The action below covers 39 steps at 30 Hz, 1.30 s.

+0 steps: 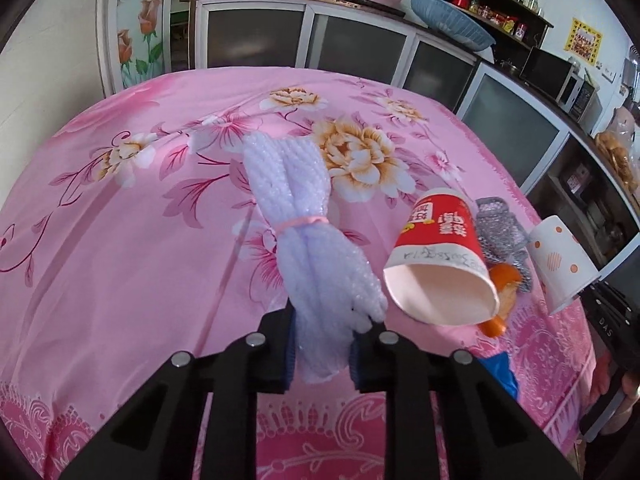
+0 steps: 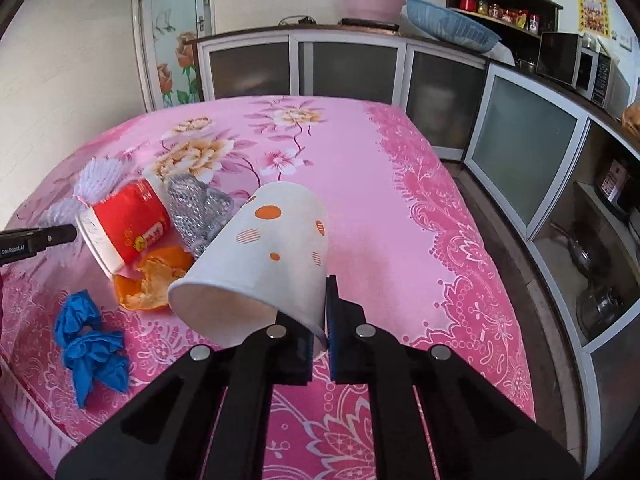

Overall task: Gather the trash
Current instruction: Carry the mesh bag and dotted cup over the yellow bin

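My left gripper (image 1: 322,354) is shut on a white foam net bundle (image 1: 298,216) tied with a pink band, holding its near end above the pink floral tablecloth (image 1: 140,240). My right gripper (image 2: 319,332) is shut on the rim of a white paper cup with orange dots (image 2: 272,256), held tilted over the cloth; it also shows in the left wrist view (image 1: 560,256). A red paper cup (image 1: 438,256) lies on its side beside orange peel (image 2: 156,280), a silver foil wrapper (image 2: 198,208) and a crumpled blue glove (image 2: 90,340).
Grey glass-door cabinets (image 2: 348,68) run behind and to the right of the table. On the counter stand a pink basin (image 2: 370,0), a blue basket (image 2: 452,24) and a microwave (image 2: 576,64). The table's right edge drops to a dark floor (image 2: 512,248).
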Each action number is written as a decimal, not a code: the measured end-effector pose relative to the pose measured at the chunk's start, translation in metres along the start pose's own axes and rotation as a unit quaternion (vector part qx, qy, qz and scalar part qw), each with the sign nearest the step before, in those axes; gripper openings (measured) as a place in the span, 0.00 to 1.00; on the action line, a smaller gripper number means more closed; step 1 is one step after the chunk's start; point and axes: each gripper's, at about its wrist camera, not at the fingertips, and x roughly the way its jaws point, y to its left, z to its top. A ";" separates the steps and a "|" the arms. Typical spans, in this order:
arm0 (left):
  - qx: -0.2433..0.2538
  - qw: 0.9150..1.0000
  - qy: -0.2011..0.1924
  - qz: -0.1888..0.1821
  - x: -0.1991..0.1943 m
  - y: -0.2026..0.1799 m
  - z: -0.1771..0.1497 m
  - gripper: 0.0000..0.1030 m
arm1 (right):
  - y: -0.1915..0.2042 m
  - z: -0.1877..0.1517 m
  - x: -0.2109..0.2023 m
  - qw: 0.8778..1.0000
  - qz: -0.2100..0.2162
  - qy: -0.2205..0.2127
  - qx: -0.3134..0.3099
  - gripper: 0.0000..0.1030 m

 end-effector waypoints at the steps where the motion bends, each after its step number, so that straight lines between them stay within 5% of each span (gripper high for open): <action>1: 0.001 1.000 -0.002 -0.001 -0.004 0.000 -0.001 0.18 | -0.001 0.000 -0.003 1.000 0.000 -0.002 0.000 0.04; 17: 0.014 0.998 -0.034 -0.050 -0.090 -0.018 -0.057 0.18 | -0.029 -0.034 -0.110 0.998 -0.023 -0.042 0.031 0.04; 28: 0.078 0.992 -0.042 -0.087 -0.133 -0.068 -0.096 0.18 | -0.063 -0.079 -0.195 0.994 -0.061 -0.065 0.067 0.04; 39: 0.228 0.955 -0.045 -0.183 -0.163 -0.216 -0.134 0.18 | -0.124 -0.151 -0.280 0.980 -0.137 -0.077 0.125 0.04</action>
